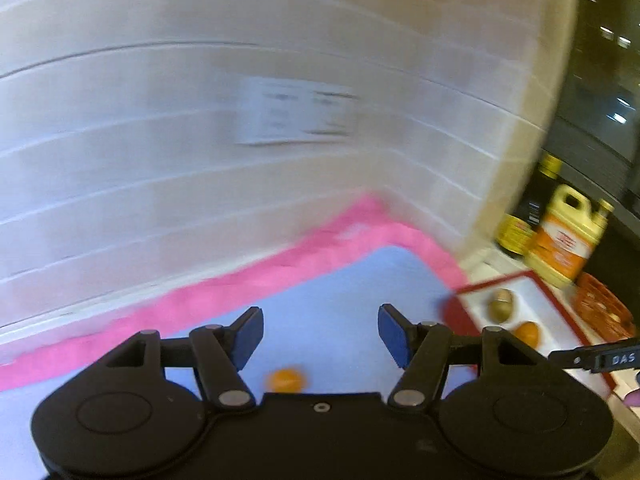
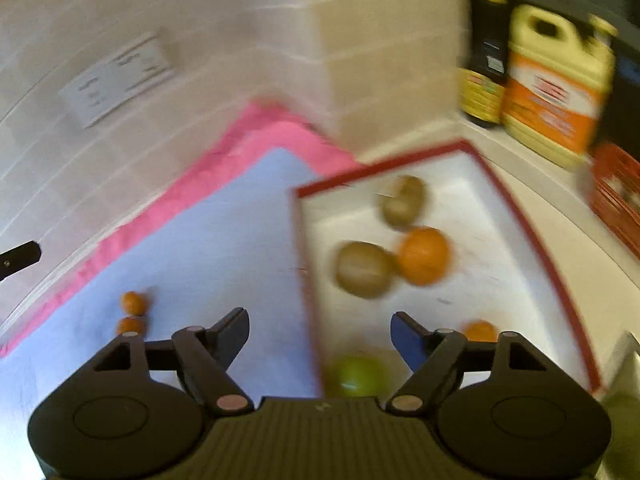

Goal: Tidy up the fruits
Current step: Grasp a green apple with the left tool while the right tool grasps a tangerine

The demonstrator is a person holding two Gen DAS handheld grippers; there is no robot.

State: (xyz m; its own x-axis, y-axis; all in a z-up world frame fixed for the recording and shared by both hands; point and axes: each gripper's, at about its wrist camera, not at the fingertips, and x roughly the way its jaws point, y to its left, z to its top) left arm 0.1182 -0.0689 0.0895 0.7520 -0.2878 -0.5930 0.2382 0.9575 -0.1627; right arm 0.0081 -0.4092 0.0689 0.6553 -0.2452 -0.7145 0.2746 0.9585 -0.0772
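Both claws are empty. The left claw (image 1: 321,334) has its jaws spread wide with nothing between them, just the pale blue mat (image 1: 340,288) below, and one small orange fruit (image 1: 285,379) sits on that mat right under the claw body. The right claw (image 2: 320,336) is gaping too, nothing gripped, hanging over the near-left edge of the red-rimmed white tray (image 2: 516,216).

Using that tray as the landmark: inside it are two brownish kiwi-looking fruits (image 2: 364,269), one touching a big orange (image 2: 424,255), the other just behind it. A green apple-ish fruit (image 2: 356,374) is at the near-left corner of the tray, and a smaller orange fruit (image 2: 479,330) peeks out by the right claw's finger. Left of the tray, two little orange fruits (image 2: 134,303) sit on the mat, one right behind the other.

Behind the tray is a yellow jug with an orange label (image 2: 556,92) and a dark bottle (image 2: 486,40); labels too blurry to read. The only legible writing is "DAS" on a black bar (image 1: 600,358) in the left view.
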